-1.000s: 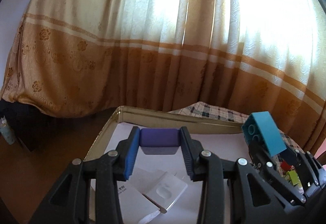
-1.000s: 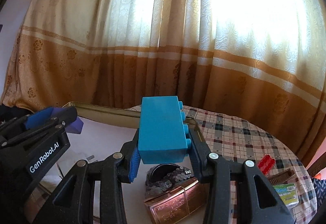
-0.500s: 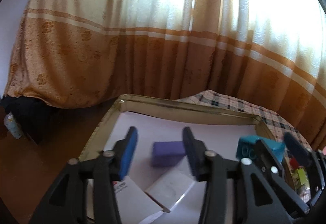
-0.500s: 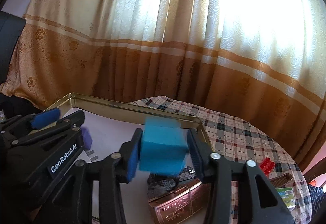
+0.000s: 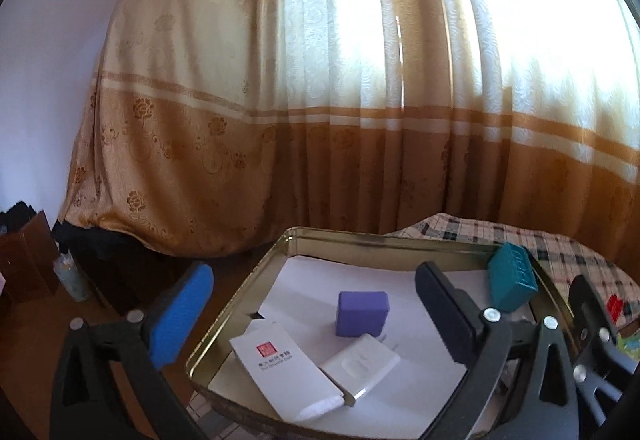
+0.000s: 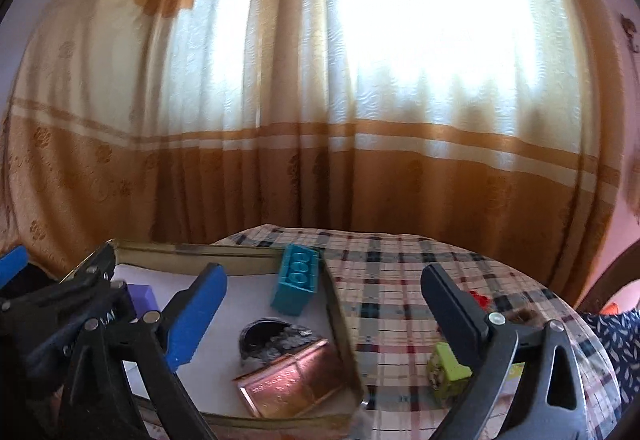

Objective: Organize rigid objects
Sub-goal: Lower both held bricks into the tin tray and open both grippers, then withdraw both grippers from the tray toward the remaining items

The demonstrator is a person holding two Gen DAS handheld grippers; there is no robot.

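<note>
Purple block (image 5: 362,314) mid-tray (image 5: 240,294), teal brick (image 5: 511,282) at far right corner; left gripper (image 5: 308,314) and right gripper (image 6: 324,314) opening, empty.

Left gripper (image 5: 316,304) opening wide, nothing between its jaws. Purple block (image 5: 362,314) resting inside gold tray (image 5: 240,300), beside white card (image 5: 286,372). Teal brick (image 5: 512,282) leaning at far right corner.

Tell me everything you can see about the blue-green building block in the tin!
The teal block looks like hard plastic, a chunky rectangular brick with a row of round hollows on the face towards the right wrist camera. It stands tilted in the far right corner of the gold tin tray, leaning on its side wall and resting on the white liner. Nothing grips it.
</note>
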